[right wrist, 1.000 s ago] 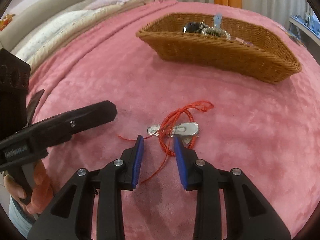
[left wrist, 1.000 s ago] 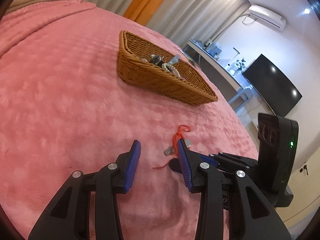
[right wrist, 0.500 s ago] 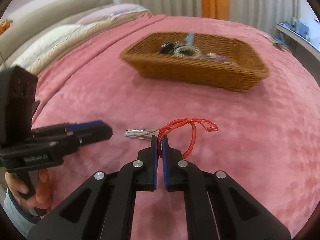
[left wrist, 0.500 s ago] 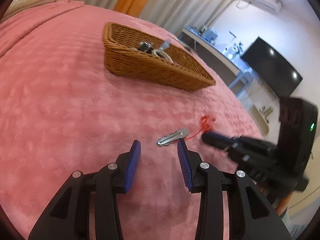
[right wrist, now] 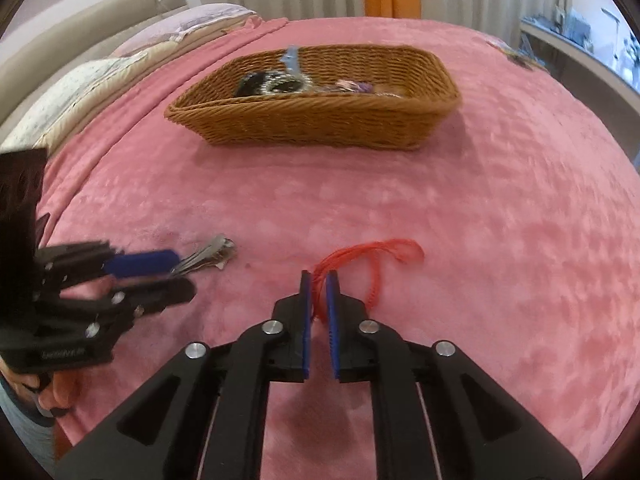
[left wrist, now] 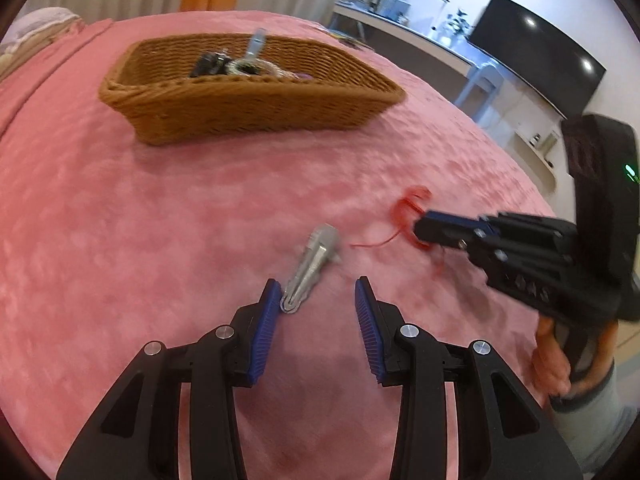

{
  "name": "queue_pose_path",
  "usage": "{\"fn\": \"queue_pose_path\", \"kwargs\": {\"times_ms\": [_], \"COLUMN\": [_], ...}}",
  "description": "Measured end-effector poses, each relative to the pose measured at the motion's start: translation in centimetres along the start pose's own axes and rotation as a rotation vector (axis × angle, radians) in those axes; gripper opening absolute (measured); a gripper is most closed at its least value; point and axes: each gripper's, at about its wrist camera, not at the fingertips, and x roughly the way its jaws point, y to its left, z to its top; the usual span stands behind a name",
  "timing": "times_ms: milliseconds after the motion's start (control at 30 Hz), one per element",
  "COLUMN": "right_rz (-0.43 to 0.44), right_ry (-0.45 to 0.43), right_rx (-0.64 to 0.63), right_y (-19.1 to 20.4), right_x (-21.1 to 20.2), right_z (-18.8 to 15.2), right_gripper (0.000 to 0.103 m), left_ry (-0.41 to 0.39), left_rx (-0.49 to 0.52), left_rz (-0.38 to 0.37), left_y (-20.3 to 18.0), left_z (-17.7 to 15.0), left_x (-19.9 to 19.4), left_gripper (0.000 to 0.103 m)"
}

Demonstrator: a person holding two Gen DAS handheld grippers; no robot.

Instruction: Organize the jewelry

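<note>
A silver hair clip (left wrist: 312,266) lies on the pink blanket, its near end beside the left pad of my open left gripper (left wrist: 318,292); it also shows in the right wrist view (right wrist: 212,254). My right gripper (right wrist: 319,280) is shut on a red cord bracelet (right wrist: 372,258), which hangs off its tips; the bracelet is blurred in the left wrist view (left wrist: 408,208). A wicker basket (right wrist: 320,120) holding several jewelry pieces stands farther back on the bed; it also shows in the left wrist view (left wrist: 248,104).
The pink blanket (right wrist: 500,220) covers the bed. Pillows (right wrist: 80,80) lie at the far left. A desk (left wrist: 420,44) and a dark TV (left wrist: 540,56) stand beyond the bed's right edge.
My right gripper shut on the red bracelet and pulled it right, off the hair clip. My left gripper moved up to the clip, still open.
</note>
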Motion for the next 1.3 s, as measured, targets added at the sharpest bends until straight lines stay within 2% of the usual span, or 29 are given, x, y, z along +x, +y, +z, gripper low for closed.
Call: {"fn": "queue_pose_path", "kwargs": {"times_ms": [100,167,233,300,333,500,533,600,667,733,800,833,867,900,933,1000,1133,1300], "right_rz": [0.029,0.046,0.025,0.006,0.004,-0.062,-0.056,-0.046,-0.065,-0.113,-0.116,-0.12,-0.129,-0.134,-0.139,-0.151,-0.15,-0.126], "right_ry": [-0.024,-0.051,-0.083,-0.093,-0.09,-0.071,-0.065,-0.043,-0.013,-0.012,-0.012,-0.008,-0.001,0.002,0.0,-0.018,-0.08,-0.184], "right_rx": [0.052,0.085,0.098,0.111,0.127,0.138,0.131,0.104,0.074,0.05,0.023,0.008,-0.014,-0.027,-0.041,-0.056,-0.029,0.001], "right_y": [-1.5,-2.5,-3.1,-4.0,-4.5,-5.2,-4.9,-3.9,-2.8,-2.1,-1.4,-1.1,-0.7,-0.5,-0.2,0.2,-0.1,-0.5], "right_x": [-1.2,-2.2,-3.0,-3.3,-3.2,-1.8,-1.4,-0.3,0.9,1.3,1.3,1.5,1.7,1.8,1.8,1.4,-0.8,-5.5], "right_z": [-0.5,-0.8,-0.8,-0.6,-0.4,0.3,0.2,0.1,0.2,0.3,0.4,0.4,0.4,0.2,0.0,-0.2,-0.2,1.3], "right_gripper": [0.031,0.057,0.057,0.057,0.057,0.057,0.057,0.05,0.035,0.032,0.03,0.02,0.009,0.006,0.004,0.003,0.003,0.003], "left_ry": [0.011,0.021,0.023,0.012,0.007,-0.02,-0.026,-0.034,-0.041,-0.043,-0.04,-0.041,-0.042,-0.044,-0.046,-0.059,-0.149,-0.24], "left_rx": [-0.021,-0.033,-0.028,-0.012,-0.002,0.015,0.019,0.026,0.038,0.072,0.1,0.108,0.108,0.101,0.093,0.077,0.086,0.088], "left_rz": [-0.038,-0.052,-0.035,0.027,0.061,0.127,0.135,0.146,0.168,0.213,0.243,0.258,0.266,0.259,0.249,0.233,0.211,0.187], "left_y": [-0.4,-0.7,-1.0,-1.7,-2.0,-2.5,-2.6,-2.8,-3.0,-3.6,-4.1,-4.2,-4.2,-4.0,-3.8,-3.5,-3.9,-4.5], "left_z": [-0.7,-0.8,-0.5,0.1,0.4,0.7,0.6,0.5,0.2,0.1,0.0,-0.1,-0.1,-0.1,-0.1,-0.1,-0.5,0.3], "left_x": [-0.3,-0.3,-0.1,0.3,0.8,2.0,1.9,1.9,1.8,1.9,2.2,2.1,2.1,2.0,1.9,1.5,-0.8,-4.1], "left_gripper": [0.036,0.036,0.036,0.036,0.036,0.036,0.036,0.036,0.036,0.035,0.035,0.033,0.025,0.02,0.011,0.012,0.012,0.012]}}
